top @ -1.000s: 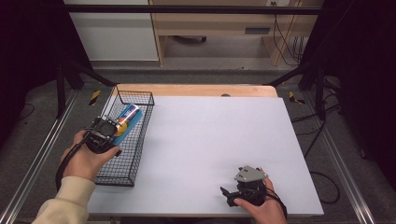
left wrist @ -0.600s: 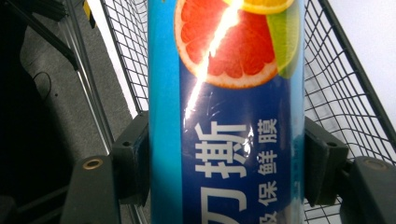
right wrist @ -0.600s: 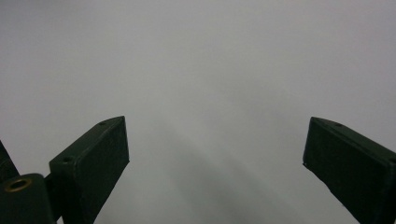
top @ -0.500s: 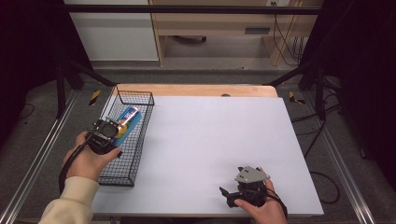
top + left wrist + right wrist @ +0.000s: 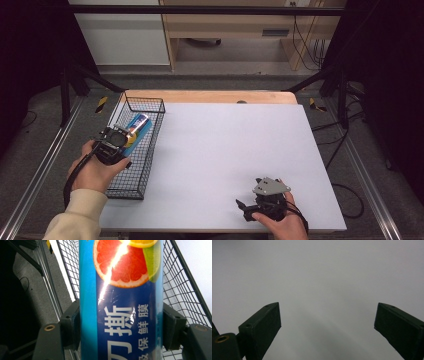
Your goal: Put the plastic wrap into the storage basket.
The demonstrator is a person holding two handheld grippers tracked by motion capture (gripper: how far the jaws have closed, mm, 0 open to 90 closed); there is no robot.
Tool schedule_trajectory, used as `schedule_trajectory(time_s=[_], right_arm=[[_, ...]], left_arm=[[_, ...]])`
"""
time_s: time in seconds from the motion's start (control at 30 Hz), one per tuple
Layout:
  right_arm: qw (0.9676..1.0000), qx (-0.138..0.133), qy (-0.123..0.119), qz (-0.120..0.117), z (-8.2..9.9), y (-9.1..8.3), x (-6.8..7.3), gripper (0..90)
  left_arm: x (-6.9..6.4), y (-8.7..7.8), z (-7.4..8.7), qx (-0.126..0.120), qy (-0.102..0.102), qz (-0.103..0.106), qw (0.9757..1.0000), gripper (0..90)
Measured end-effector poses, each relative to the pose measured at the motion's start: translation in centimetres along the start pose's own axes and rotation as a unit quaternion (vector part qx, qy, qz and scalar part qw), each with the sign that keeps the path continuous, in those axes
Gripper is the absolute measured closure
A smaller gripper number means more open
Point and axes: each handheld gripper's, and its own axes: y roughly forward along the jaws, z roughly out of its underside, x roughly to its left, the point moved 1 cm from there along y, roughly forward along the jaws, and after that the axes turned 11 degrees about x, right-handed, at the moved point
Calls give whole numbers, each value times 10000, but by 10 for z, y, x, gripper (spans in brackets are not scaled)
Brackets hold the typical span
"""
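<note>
High view, 1 blue box (image 5: pixel 136 128), 1 basket (image 5: pixel 150 150), 2 grippers

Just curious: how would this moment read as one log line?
left gripper: shut on blue fruit-print box | over black wire basket | right gripper: open, empty, over white table

Cream sleeve (image 5: pixel 75 217), black tools, brass screws, grey three-cornered plate (image 5: pixel 270 186)

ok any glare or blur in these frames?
Left gripper view: bright glare streak down the blue box, print still sharp. Right gripper view: soft shadow on the white table, jaws sharp. High view: evenly lit table, dark surroundings, no blur.
</note>
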Motion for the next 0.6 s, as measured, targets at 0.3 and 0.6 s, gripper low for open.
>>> schedule_trajectory(time_s=[0.3, 0.6], right_arm=[[10000, 7, -1, -1, 0, 0, 0, 73], [10000, 29, -32, -5, 1, 1, 0, 74]], left_arm=[[-2, 7, 1, 118, 42, 34, 9999, 321], [-3, 13, 1, 157, 30, 70, 9998, 321]])
